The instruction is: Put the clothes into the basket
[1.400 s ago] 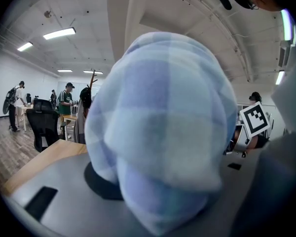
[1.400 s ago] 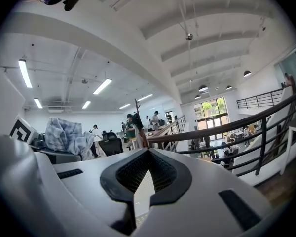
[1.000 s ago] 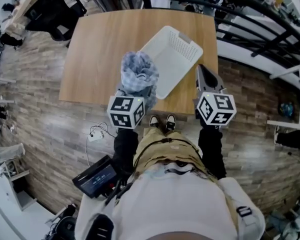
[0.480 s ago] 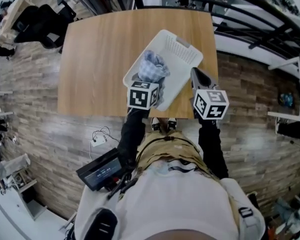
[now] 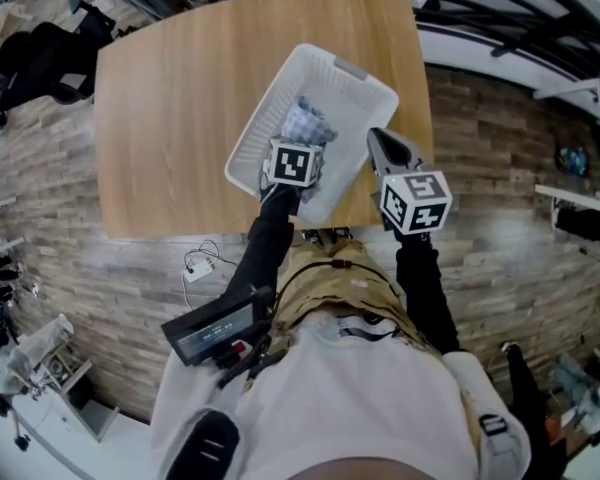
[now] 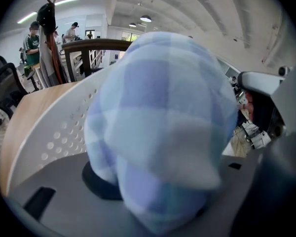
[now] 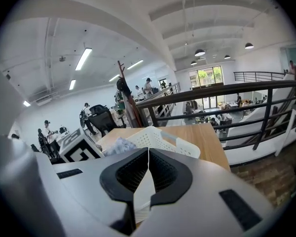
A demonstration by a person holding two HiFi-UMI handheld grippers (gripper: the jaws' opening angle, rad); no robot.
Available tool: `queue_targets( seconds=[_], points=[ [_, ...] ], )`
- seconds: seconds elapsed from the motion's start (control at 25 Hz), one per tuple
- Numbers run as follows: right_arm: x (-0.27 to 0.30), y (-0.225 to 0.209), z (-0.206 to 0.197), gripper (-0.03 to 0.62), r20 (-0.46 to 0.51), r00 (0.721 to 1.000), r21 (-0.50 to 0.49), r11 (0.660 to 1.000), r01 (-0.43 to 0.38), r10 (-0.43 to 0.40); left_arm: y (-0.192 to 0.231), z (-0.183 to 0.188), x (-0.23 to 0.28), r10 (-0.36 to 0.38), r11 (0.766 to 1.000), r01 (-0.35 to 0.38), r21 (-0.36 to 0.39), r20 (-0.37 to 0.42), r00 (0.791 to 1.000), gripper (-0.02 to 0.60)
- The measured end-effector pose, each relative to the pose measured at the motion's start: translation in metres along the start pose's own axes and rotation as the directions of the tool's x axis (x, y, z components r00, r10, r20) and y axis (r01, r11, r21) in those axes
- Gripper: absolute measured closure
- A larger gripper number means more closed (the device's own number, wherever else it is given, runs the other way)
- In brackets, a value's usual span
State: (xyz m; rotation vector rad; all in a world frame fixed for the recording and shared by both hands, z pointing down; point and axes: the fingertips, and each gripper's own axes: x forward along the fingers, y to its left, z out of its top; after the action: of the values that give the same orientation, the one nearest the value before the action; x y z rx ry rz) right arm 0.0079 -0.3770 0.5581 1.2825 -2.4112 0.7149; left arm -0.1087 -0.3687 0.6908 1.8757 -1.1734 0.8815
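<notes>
Presently on record: one wooden table (image 5: 170, 98), bearing one white perforated basket (image 5: 265, 108) set at a slant toward its near right corner.

Item, clothes (image 5: 308, 125): a single blue-and-white checked garment, bunched into a soft ball. It lies within the basket's outline, over the near half; contact with the basket floor cannot be told.

Item, left gripper (image 5: 298, 151): pointed steeply down into the basket, jaws clamped on the checked bundle. The bundle swells up out of them and fills most of the left gripper view, with the basket's holed wall just behind it.

Item, right gripper (image 7: 148, 154): black pads brought together at their tips, nothing between them. A slim gap lower down shows the white basket. It hangs just outside the basket's right wall, near the table's front edge, apart from the garment.

Background: black railing (image 7: 227, 89), coat stand (image 7: 123, 88), several people at a distance.
</notes>
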Motion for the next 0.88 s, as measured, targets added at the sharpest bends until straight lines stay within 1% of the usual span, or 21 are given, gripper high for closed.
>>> queue_targets(
  seconds=[0.12, 0.2, 0.28, 0.36, 0.44, 0.56, 0.6, 0.68, 0.88],
  points=[
    [0.01, 0.001, -0.003, 0.571, -0.019, 1.0, -0.015, 1.0, -0.023, 0.023, 0.005, -0.008, 0.029, 0.004, 1.0, -0.004, -0.002, -0.054, 0.999, 0.322],
    [0.014, 0.001, -0.006, 0.571, -0.035, 0.999, -0.021, 0.999, -0.029, 0.028, 0.009, -0.013, 0.048, 0.009, 1.0, -0.009, -0.002, -0.082, 0.997, 0.322],
    [0.015, 0.001, -0.01, 0.571, -0.047, 0.999, -0.026, 0.999, -0.027, 0.026, 0.011, -0.025, 0.068, -0.001, 1.0, -0.001, -0.011, -0.13, 0.992, 0.322],
    [0.012, -0.002, -0.013, 0.571, -0.057, 0.998, -0.029, 0.999, -0.018, 0.017, 0.009, -0.043, 0.086, -0.012, 1.0, 0.008, -0.02, -0.199, 0.98, 0.319],
    [0.008, -0.007, -0.018, 0.571, -0.068, 0.998, -0.034, 0.999, -0.004, 0.002, 0.011, -0.062, 0.102, -0.004, 1.0, 0.0, -0.017, -0.273, 0.962, 0.319],
    [0.0, -0.014, -0.026, 0.571, -0.083, 0.996, -0.03, 0.999, 0.021, -0.023, 0.018, -0.084, 0.118, 0.015, 1.0, -0.021, -0.013, -0.343, 0.939, 0.318],
    [-0.003, -0.016, -0.029, 0.571, -0.088, 0.996, -0.026, 0.999, 0.028, -0.03, 0.018, -0.088, 0.121, 0.012, 1.0, -0.017, -0.011, -0.352, 0.936, 0.313],
    [-0.005, -0.018, -0.032, 0.571, -0.092, 0.995, -0.025, 0.999, 0.036, -0.038, 0.017, -0.086, 0.126, -0.002, 1.0, 0.002, -0.002, -0.347, 0.938, 0.294],
    [-0.014, -0.012, -0.026, 0.571, -0.069, 0.997, -0.028, 0.999, 0.041, -0.043, 0.016, -0.086, 0.133, -0.023, 1.0, 0.028, 0.01, -0.343, 0.939, 0.192]
  ],
)
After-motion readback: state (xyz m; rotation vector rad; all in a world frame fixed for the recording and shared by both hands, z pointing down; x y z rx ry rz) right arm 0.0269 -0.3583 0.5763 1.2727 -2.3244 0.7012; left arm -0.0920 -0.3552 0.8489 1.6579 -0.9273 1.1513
